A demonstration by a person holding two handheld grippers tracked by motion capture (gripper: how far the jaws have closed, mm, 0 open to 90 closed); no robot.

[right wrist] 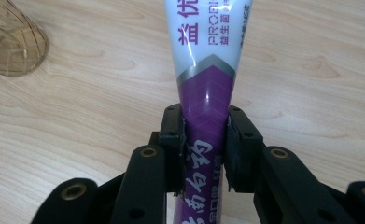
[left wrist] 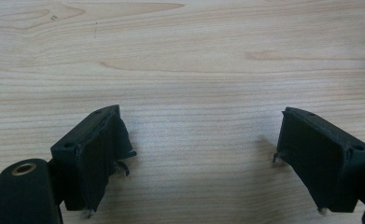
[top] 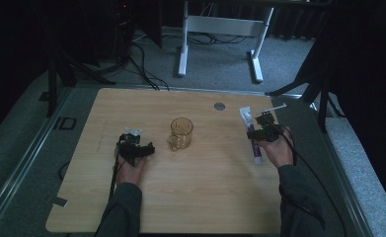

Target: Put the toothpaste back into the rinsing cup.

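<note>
From above, we see a light wooden table [top: 180,197] with a person's two forearms reaching in from the near edge. On the left, the left hand [top: 131,170] holds the left gripper [top: 134,147] low over the tabletop. In the left gripper view, its two black jaws stand wide apart with bare wood grain between them, holding nothing.

Moving toward the middle, we find a clear amber measuring cup [top: 180,133] standing upright, just to the right of the left gripper and apart from it.

On the right side, a toothpaste tube [top: 253,136], white at the far end and purple at the near end, lies lengthwise on the table, well apart from the cup. The right hand [top: 279,150] holds the right gripper [top: 260,131] over it. In the right gripper view, we see the jaws pressed against both sides of the tube's purple section, clamping it, with the white printed part extending away beyond the jaw tips.
</note>
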